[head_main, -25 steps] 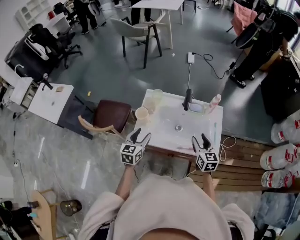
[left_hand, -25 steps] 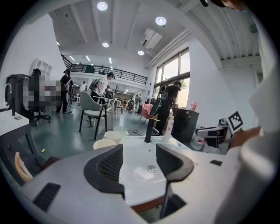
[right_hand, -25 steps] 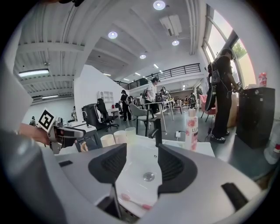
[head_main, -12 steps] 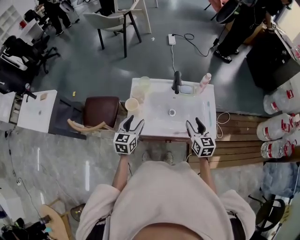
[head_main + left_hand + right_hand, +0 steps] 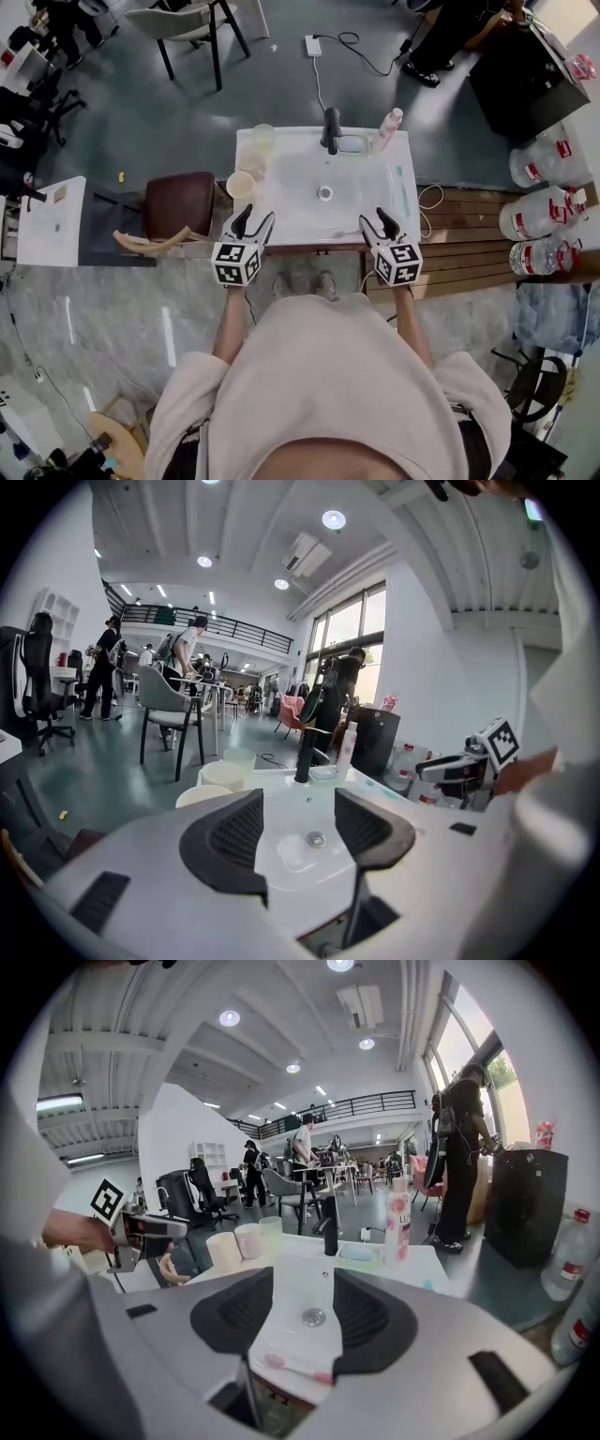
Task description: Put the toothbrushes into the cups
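Note:
A white sink top [image 5: 281, 211] holds three cups at its left: a cream cup [image 5: 241, 185] [image 5: 223, 1250], a pink cup [image 5: 248, 1239] and a clear green cup [image 5: 263, 139]. A pink toothbrush [image 5: 291, 1365] lies on the front rim, just below my right gripper's tips. A teal toothbrush [image 5: 401, 183] lies along the right rim. My left gripper [image 5: 251, 221] hovers open at the front left corner, near the cream cup. My right gripper [image 5: 382, 223] is open at the front right; its jaws have just been closing slightly, with nothing between them.
A black faucet [image 5: 330, 127], a soap dish and a pink bottle [image 5: 386, 128] stand at the sink's back. A brown chair [image 5: 178, 202] sits left of it. Wooden decking [image 5: 464, 248] and large water bottles [image 5: 539, 164] lie to the right.
The head view has swung, so the sink sits higher and more centred. Both grippers stay at the front edge, jaws apart; the left has edged a little toward the sink.

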The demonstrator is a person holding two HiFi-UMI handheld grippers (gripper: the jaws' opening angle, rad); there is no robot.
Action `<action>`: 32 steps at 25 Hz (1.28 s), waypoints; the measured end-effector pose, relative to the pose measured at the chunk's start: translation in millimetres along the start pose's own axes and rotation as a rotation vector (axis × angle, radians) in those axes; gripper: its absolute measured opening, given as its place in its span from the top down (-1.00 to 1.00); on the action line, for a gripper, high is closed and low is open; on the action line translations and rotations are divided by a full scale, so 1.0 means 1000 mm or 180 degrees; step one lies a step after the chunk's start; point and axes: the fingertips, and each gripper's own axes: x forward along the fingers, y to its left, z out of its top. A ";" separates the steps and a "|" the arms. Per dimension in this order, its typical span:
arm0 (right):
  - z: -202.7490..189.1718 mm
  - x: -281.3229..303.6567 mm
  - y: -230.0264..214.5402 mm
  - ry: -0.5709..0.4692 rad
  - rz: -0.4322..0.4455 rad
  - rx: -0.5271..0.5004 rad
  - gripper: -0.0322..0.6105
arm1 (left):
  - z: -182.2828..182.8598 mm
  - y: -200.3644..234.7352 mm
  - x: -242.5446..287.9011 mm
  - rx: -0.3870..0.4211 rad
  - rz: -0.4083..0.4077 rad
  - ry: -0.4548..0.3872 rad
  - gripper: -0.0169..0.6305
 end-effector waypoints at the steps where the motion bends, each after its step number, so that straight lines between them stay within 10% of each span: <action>1: -0.003 0.001 0.001 0.0036 0.0017 -0.0012 0.29 | 0.000 0.000 0.001 0.0005 -0.0007 0.0004 0.22; 10: -0.047 0.021 0.017 0.0600 0.0383 -0.0428 0.31 | -0.004 0.007 0.002 -0.0041 0.0039 0.0007 0.22; 24: -0.132 0.047 0.055 0.2168 0.1706 -0.3189 0.43 | -0.009 0.017 -0.002 -0.0183 0.0115 -0.0051 0.22; 32: -0.153 0.064 0.057 0.2508 0.1992 -0.3387 0.56 | -0.017 0.022 -0.010 -0.0272 0.0203 -0.0049 0.22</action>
